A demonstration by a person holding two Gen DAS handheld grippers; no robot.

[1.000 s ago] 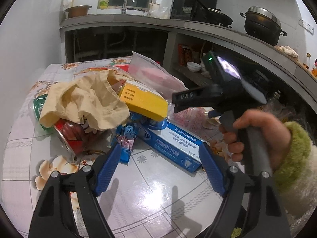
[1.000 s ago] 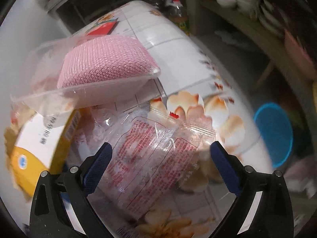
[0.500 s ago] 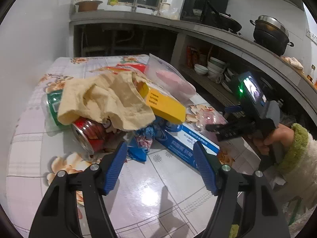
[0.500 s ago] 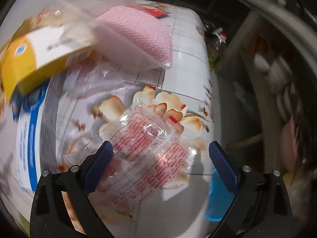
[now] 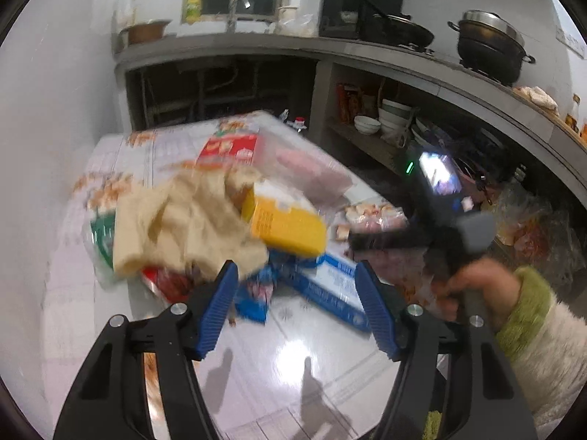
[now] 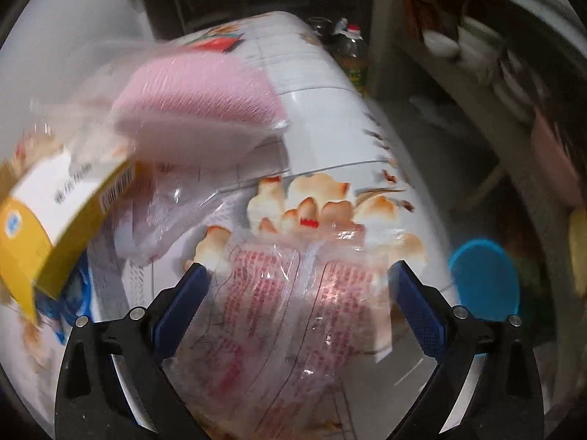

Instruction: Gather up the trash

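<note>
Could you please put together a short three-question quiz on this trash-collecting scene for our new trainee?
1. True or false: the right gripper is shut on the clear plastic wrapper with red print.
2. Which item lies between the left gripper's open fingers? A) small blue crumpled wrapper B) yellow cardboard box C) black lidded cooking pot
3. What drapes over the trash pile in the left wrist view?

Key: 1 false; 2 A; 3 crumpled beige paper bag.
</note>
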